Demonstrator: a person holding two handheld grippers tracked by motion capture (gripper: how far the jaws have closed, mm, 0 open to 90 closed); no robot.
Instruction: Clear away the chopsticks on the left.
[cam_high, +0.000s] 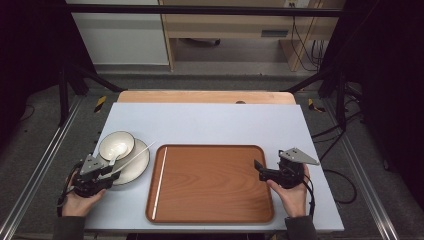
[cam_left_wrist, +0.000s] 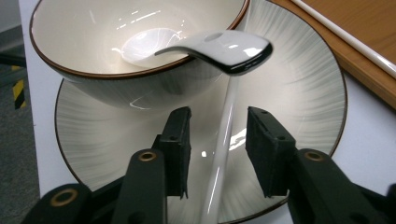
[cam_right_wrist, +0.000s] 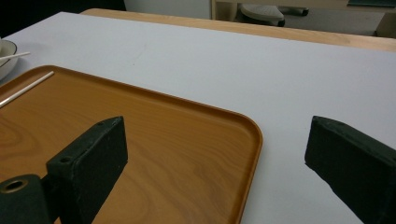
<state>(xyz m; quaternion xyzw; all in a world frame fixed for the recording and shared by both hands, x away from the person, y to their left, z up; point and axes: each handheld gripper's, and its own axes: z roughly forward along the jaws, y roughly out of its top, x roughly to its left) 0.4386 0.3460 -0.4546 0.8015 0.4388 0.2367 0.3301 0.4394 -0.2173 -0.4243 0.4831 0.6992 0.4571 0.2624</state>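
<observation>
A cream bowl (cam_high: 116, 144) (cam_left_wrist: 116, 28) stands on a grey-streaked plate (cam_high: 136, 167) (cam_left_wrist: 299, 93) at the table's left. A white spoon (cam_left_wrist: 229, 49) (cam_high: 113, 152) rests in the bowl, its handle over the near rim. One white chopstick (cam_left_wrist: 223, 140) (cam_high: 137, 154) lies across the plate and runs between the jaws of my left gripper (cam_left_wrist: 223, 149) (cam_high: 111, 169). Those jaws stand apart on either side of it, with a gap to each pad. A second chopstick (cam_high: 160, 182) (cam_left_wrist: 345, 42) (cam_right_wrist: 25, 88) lies along the wooden tray's (cam_high: 215, 185) (cam_right_wrist: 163, 140) left side. My right gripper (cam_high: 259, 169) (cam_right_wrist: 215, 135) hovers open at the tray's right edge.
The tray (cam_left_wrist: 373, 18) sits in the middle of a pale mat (cam_high: 210, 122) (cam_right_wrist: 210, 60) on a wooden table. The table's left edge (cam_left_wrist: 32, 140) runs close to the plate. Dark frame posts (cam_high: 62, 85) stand off the table at both sides.
</observation>
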